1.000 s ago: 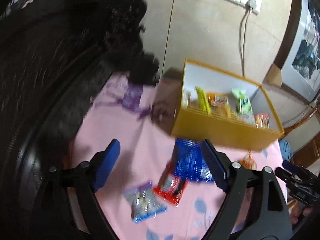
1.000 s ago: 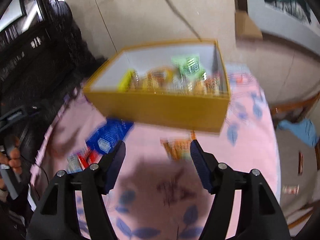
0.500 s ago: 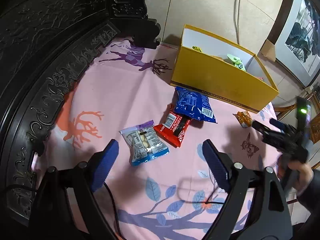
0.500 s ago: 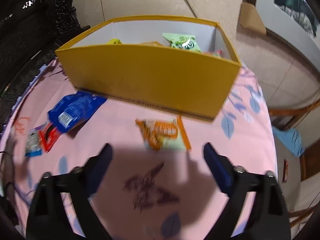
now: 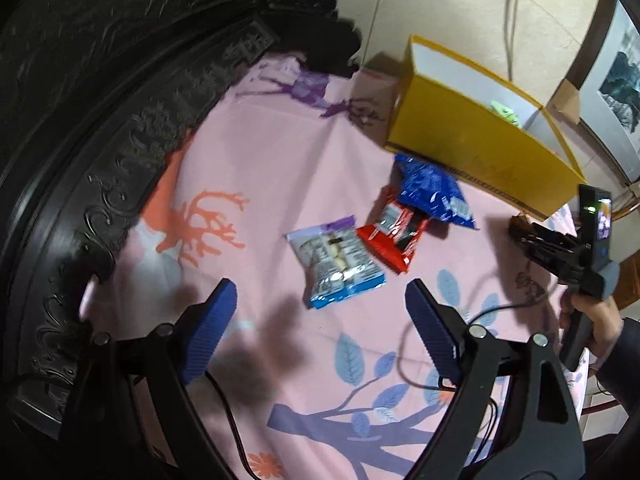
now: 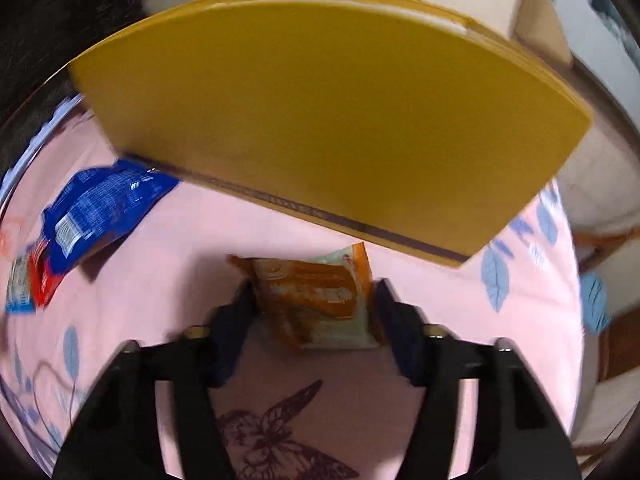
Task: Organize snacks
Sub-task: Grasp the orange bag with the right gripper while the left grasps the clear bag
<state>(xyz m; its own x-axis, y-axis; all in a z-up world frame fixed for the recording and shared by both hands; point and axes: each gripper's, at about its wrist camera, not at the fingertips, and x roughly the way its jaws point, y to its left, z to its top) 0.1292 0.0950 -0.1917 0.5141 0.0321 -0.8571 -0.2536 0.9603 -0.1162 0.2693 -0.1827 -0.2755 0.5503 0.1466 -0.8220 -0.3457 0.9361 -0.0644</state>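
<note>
An orange snack packet (image 6: 316, 300) lies on the pink cloth in front of the yellow box (image 6: 328, 128). My right gripper (image 6: 314, 304) is low over it, its fingers on either side of the packet and touching its edges. My left gripper (image 5: 316, 308) is open and empty above the cloth, just short of a silver-blue packet (image 5: 336, 264). A red packet (image 5: 394, 236) and a blue bag (image 5: 432, 192) lie beyond it, near the yellow box (image 5: 472, 148). The right gripper shows at the right of the left wrist view (image 5: 536, 240).
A dark carved wooden frame (image 5: 100, 140) curves along the left side of the cloth. A black cable (image 5: 460, 320) trails across the cloth near the front. A wall with a socket and cord (image 5: 516, 4) stands behind the box.
My right gripper has dropped down and forward, and its fingers have narrowed around the orange packet. My left gripper has come closer to the silver-blue packet.
</note>
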